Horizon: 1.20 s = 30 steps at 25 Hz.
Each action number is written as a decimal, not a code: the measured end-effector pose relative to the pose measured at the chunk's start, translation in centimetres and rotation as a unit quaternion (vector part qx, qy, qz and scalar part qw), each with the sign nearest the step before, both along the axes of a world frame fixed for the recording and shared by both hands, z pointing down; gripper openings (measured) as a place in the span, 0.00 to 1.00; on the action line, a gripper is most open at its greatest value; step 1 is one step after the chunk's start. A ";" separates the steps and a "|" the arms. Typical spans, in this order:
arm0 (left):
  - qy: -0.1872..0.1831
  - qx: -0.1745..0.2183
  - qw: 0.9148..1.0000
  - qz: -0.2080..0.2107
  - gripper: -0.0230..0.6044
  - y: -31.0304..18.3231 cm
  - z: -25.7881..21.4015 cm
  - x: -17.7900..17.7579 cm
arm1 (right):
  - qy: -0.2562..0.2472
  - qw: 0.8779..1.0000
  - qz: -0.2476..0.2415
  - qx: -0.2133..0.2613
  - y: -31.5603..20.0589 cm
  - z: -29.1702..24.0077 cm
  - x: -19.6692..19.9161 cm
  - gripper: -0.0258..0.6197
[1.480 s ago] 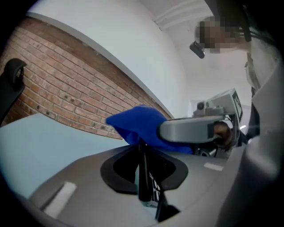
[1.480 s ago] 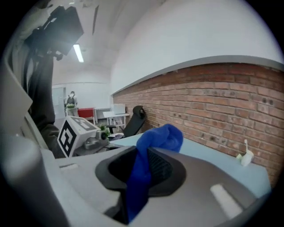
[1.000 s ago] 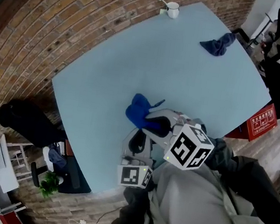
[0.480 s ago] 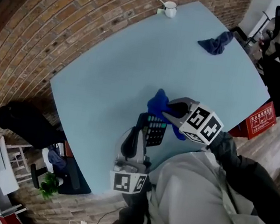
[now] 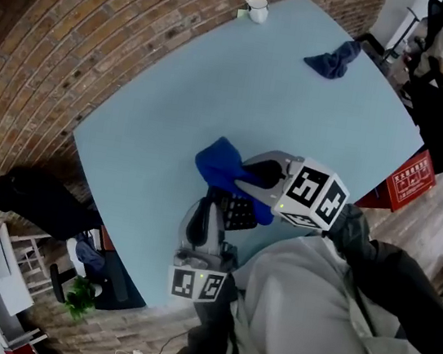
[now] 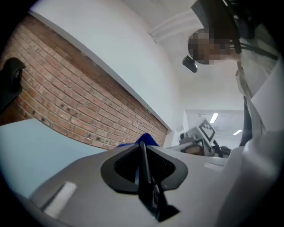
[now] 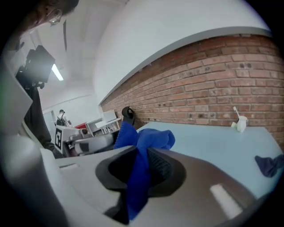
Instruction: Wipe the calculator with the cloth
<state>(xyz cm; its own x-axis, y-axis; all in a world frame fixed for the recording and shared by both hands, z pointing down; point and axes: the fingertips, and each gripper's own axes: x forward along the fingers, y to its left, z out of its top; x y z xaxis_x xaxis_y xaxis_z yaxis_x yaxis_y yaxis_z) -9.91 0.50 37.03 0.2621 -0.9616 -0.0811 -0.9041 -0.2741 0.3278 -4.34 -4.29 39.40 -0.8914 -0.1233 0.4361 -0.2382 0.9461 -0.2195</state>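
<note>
Table: the pale blue table (image 5: 175, 99) fills the head view, with a brick floor to its left.
Right gripper: the right gripper (image 5: 246, 180) has its jaws pinched narrow on the bright blue cloth (image 5: 222, 164). In its own view the fabric runs down between the pads and bunches beyond them.
Left gripper: the left gripper (image 5: 216, 204) has its jaws nearly together on the calculator (image 5: 239, 212), held by its left edge. In its own view it shows only as a thin dark edge between the pads.
Task's thing: the calculator is held over the near edge of the table, keys up, just under the cloth.
Progress: wiping looks under way. The cloth covers the calculator's far side, while the near keys show bare (whether they are clean I cannot tell). Passes over the near part, and setting both things down, seem left to do.
Count: one table; two grippers; two cloths, counting the dark blue cloth (image 5: 331, 61) lying at the far right; one calculator; one white cup (image 5: 256, 8) at the far edge.
</note>
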 end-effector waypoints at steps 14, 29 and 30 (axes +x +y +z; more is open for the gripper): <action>0.138 -0.009 0.986 -0.092 0.11 -0.2 0.4 -4.9 | 0.112 0.975 -0.167 0.097 11.5 2.5 -2.3 0.15; 0.225 0.001 0.969 -0.106 0.11 -0.6 0.1 -6.7 | 0.114 0.957 -0.178 0.197 12.1 1.5 -3.0 0.14; 0.239 0.010 0.965 -0.108 0.11 -0.3 -0.2 -7.2 | 0.111 0.961 -0.174 0.186 12.1 1.5 -2.4 0.15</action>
<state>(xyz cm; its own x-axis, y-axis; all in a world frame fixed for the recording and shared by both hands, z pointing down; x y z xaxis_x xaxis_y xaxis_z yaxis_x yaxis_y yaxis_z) -17.13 0.19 36.84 -0.0151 -0.9867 -0.1616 -0.6871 -0.1071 0.7186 -6.72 7.78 40.95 -0.7969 -0.0197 0.6038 0.1045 0.9799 0.1699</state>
